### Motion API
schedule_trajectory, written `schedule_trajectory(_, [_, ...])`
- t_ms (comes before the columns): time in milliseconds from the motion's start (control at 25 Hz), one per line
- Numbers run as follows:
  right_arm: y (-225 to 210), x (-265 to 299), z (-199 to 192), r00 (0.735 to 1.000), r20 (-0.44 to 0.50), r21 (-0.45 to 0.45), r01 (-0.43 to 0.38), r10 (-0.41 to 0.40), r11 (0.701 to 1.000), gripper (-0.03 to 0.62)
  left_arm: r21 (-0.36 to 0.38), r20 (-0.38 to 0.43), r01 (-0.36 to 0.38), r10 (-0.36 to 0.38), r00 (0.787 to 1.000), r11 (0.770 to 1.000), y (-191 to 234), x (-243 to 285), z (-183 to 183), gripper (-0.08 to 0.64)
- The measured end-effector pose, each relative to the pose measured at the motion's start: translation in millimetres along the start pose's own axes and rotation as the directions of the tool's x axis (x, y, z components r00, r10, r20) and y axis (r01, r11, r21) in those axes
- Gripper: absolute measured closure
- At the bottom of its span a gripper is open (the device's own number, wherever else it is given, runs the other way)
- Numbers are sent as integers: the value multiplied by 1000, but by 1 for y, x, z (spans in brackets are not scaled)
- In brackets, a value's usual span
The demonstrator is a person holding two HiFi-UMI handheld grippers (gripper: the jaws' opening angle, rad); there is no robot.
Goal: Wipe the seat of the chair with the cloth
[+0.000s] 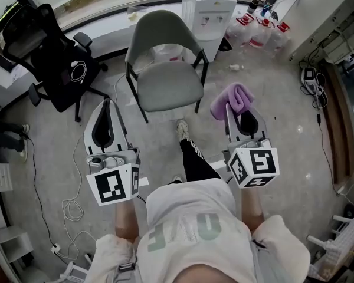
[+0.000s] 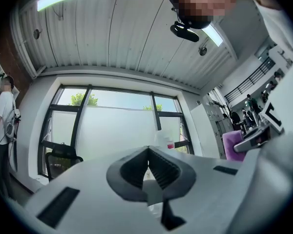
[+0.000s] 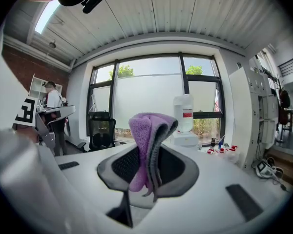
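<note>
Purple cloth (image 3: 147,145) clamped in right gripper (image 1: 241,112) fingers; left gripper (image 1: 106,106) fingers pressed together, empty; grey chair (image 1: 168,87) ahead.

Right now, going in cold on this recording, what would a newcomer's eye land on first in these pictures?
The purple cloth stands out most, pinched in the right hand-held gripper right of centre in the head view. Ahead of it and to its left stands the grey-green chair, with nothing on it. The left hand-held gripper, on the left, is shut with nothing in it.
</note>
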State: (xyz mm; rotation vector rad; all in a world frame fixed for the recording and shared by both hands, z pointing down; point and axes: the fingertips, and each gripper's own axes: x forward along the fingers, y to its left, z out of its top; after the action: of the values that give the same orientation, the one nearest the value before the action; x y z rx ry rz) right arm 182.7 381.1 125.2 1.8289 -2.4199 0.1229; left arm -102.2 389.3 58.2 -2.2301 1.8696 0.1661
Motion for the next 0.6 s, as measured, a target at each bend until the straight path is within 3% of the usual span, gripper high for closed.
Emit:
schedule_trajectory(200, [-24, 88, -7, 999, -10, -20, -48, 48, 999, 500, 28, -7, -12, 12, 1000, 1000, 4, 69, -29, 548])
schedule_trajectory(600, [-58, 305, 49, 971, -5, -26, -240, 240, 970, 500, 68, 7, -84, 84, 996, 994, 38, 269, -47, 548])
